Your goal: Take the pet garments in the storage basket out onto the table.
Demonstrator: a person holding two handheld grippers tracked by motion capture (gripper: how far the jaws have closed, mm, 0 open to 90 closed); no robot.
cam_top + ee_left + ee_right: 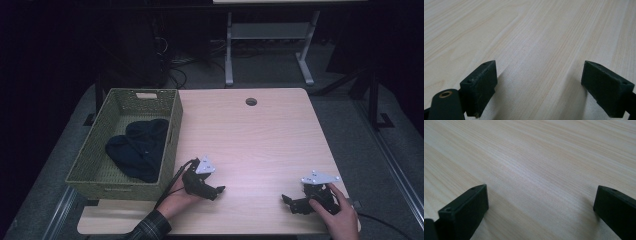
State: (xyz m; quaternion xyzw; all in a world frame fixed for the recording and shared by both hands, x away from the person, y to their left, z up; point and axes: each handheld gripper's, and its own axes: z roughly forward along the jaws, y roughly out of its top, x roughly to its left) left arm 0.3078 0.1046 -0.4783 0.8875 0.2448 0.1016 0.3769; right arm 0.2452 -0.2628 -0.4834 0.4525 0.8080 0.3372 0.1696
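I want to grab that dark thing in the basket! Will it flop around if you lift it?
Probably yes. The dark cloth lies in soft rounded lumps in the woven basket, so it likely droops when lifted. It looks light, and cloth should not slip, roll or break. Both grippers, left and right, sit open on the table.

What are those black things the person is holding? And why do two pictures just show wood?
Each hand holds a grabbing tool: the left claw and the right claw. One picture comes from a camera up high, looking down at the wooden table. The other two come from little cameras riding on the claws, looking between the black jaws at the tabletop up close. Both claws are open and hold nothing. A woven basket sits at the table's left with dark cloth inside.
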